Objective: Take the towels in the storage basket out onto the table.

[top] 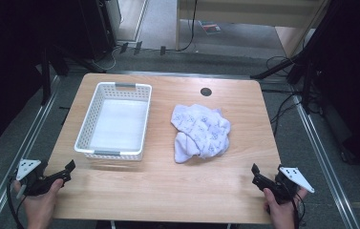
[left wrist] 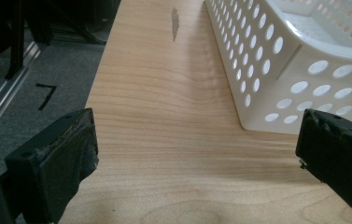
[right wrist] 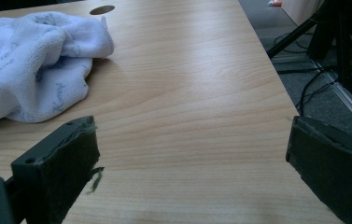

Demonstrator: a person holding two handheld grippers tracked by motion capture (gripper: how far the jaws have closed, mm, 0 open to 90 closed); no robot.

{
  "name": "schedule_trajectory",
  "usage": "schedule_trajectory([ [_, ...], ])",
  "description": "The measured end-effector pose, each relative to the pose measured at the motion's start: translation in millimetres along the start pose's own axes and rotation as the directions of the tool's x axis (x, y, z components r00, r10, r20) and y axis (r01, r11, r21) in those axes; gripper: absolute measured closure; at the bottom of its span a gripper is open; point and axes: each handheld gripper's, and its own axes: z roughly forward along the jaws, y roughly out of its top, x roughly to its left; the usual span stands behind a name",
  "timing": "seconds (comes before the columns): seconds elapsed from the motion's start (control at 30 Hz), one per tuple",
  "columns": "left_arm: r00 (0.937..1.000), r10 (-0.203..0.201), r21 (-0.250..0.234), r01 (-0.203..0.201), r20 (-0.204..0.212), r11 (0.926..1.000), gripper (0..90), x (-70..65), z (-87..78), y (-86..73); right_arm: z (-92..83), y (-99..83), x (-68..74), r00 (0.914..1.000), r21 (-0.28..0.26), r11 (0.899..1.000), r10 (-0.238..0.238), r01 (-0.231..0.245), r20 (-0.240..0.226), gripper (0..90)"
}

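A crumpled white towel [top: 200, 132] with a pale blue print lies on the wooden table [top: 168, 181], right of centre. A white perforated basket [top: 115, 120] stands empty on the left half. My left gripper [top: 68, 169] is at the table's near left corner, open, nothing between its jaws. Its own view shows the basket's corner [left wrist: 276, 79] just ahead to the right. My right gripper [top: 254, 172] is at the near right corner, open and empty. In the right gripper view the towel [right wrist: 29, 70] lies ahead to the left, apart from the jaws.
A round cable hole [top: 206, 91] sits near the table's far edge. Metal floor rails [top: 29, 133] run along both sides. Tripod legs and cables [top: 292, 71] stand off the far right corner. Bare wood lies between the grippers.
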Motion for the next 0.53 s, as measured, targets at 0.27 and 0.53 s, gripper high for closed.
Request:
schedule_trajectory([
  [0.27,0.9994,0.013,0.014,-0.013,-0.031,0.9998,0.0,-4.1,2.6,-2.0,-1.1,-0.4,0.4,1.0000,-0.009,1.000,-0.003,0.002,-0.008,2.6],
  [0.53,0.9984,0.030,0.037,-0.028,-0.049,0.9989,0.0,-6.3,6.3,-2.0,-1.8,-0.8,-0.1,0.9999,-0.015,1.000,-0.004,0.004,-0.009,2.5],
])
